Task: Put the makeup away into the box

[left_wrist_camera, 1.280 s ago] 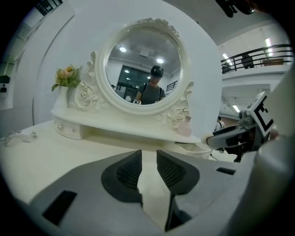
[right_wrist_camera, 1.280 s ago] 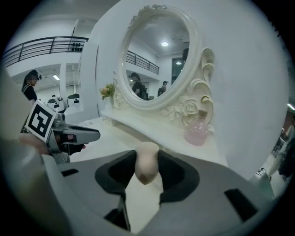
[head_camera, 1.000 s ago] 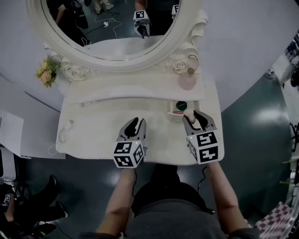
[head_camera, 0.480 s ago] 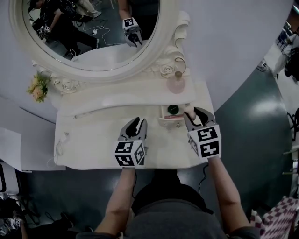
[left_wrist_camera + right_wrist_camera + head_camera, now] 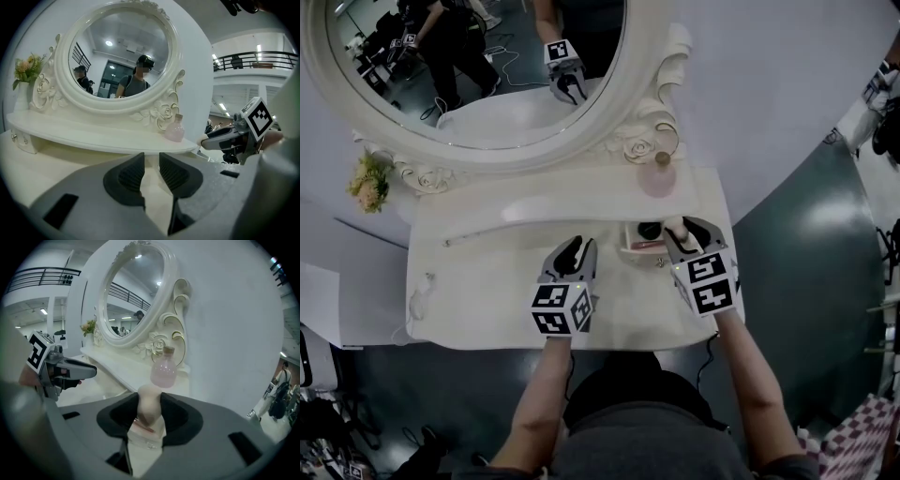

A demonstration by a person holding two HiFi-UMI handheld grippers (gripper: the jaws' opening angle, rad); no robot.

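Note:
My right gripper (image 5: 682,226) is shut on a beige makeup sponge (image 5: 674,225), which pokes out between its jaws (image 5: 149,400). It hovers at the right edge of a small white box (image 5: 630,246) on the vanity table. A dark round item (image 5: 650,230) lies inside the box, and something pink-red shows in it below the sponge (image 5: 140,426). My left gripper (image 5: 573,247) hangs over the table's middle, left of the box. Its jaws stand a narrow gap apart with nothing between them (image 5: 151,168).
A pink perfume bottle (image 5: 659,176) stands on the raised shelf (image 5: 534,178) just behind the box. The big oval mirror (image 5: 469,66) rises at the back, with flowers (image 5: 367,183) at its left. The table's right edge (image 5: 733,281) is close to my right gripper.
My right gripper has carried the sponge forward and a little left, up to the box. The left gripper has drifted forward over the table too.

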